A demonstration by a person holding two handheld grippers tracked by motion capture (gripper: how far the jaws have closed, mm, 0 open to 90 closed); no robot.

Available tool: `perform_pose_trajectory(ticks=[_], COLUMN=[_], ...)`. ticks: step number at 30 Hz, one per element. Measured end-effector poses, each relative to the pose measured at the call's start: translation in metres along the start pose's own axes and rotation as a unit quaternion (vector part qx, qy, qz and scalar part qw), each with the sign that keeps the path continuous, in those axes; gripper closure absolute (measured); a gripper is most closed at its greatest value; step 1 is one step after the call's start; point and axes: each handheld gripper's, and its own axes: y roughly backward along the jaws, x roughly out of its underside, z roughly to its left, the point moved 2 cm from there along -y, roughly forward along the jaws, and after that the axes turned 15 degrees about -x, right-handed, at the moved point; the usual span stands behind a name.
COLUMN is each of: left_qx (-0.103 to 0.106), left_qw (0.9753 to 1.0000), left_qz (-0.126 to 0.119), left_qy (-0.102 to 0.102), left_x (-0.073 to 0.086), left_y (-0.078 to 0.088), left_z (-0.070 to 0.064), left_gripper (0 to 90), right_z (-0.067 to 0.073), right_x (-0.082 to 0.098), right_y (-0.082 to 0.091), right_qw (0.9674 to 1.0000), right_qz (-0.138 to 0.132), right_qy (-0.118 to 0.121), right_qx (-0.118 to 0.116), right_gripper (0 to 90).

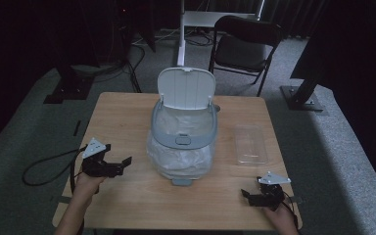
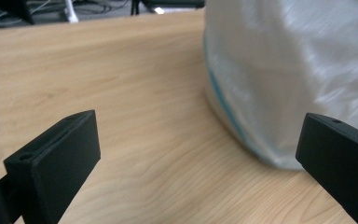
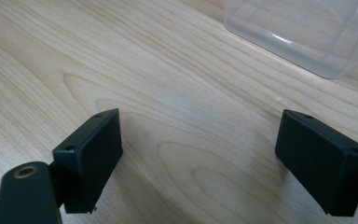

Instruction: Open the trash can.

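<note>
A small bin [image 1: 183,142] stands in the middle of the wooden table [image 1: 122,112], its white lid [image 1: 186,88] swung up and back. A grey rim holds a translucent white bag liner [image 2: 289,79] that bulges over its sides. My left gripper [image 1: 119,155] is held low over the table to the left of the bin, jaws open and empty. In the left gripper view, the left gripper [image 2: 198,154] has the bag close behind its right jaw. My right gripper [image 1: 253,190] rests near the front right corner, and in its own view the right gripper [image 3: 200,154] is open over bare wood.
A clear plastic container [image 1: 250,143] lies on the table right of the bin, and the clear plastic container [image 3: 307,32] is just ahead of the right gripper. A black chair [image 1: 245,44] and stand bases sit on the carpet beyond the table. A cable [image 1: 44,169] trails off the left edge.
</note>
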Motion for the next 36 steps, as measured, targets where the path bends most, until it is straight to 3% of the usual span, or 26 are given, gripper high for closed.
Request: perform_pose_trajectory(ticks=[5,12,22,27,30,33,36], left_qx=[-0.015,-0.035,-0.068,-0.094,-0.121,-0.131,-0.136], left_qw=[0.9998,0.9990,0.9963,0.9935,0.9895,0.9868,0.9855], left_qz=[0.012,0.027,0.042,0.051,0.056,0.070,0.082], left_qy=[0.007,0.002,0.030,0.039,0.056,0.065,0.060], left_x=[0.014,0.030,0.051,0.059,0.063,0.067,0.070], left_y=[-0.006,-0.011,-0.013,-0.014,-0.015,-0.017,-0.019], left_z=[0.006,0.012,0.027,0.030,0.032,0.035,0.036], left_gripper=[0.6,0.6,0.6,0.6,0.6,0.7,0.7], right_z=[0.000,0.000,0.000,0.000,0.000,0.000,-0.001], right_x=[0.000,0.000,0.000,0.000,0.000,0.000,0.000], right_y=[0.000,0.000,0.000,0.000,0.000,0.000,0.001], right_qw=[1.0000,1.0000,1.0000,1.0000,1.0000,1.0000,1.0000], right_qz=[0.000,0.000,0.001,0.001,0.002,0.003,0.002], right_qy=[-0.001,-0.001,0.000,0.000,0.000,0.000,0.000], right_qx=[0.001,0.001,0.000,0.000,-0.001,-0.001,0.001], right_gripper=[13.9,13.4,13.2,13.2,12.5,12.6,12.6])
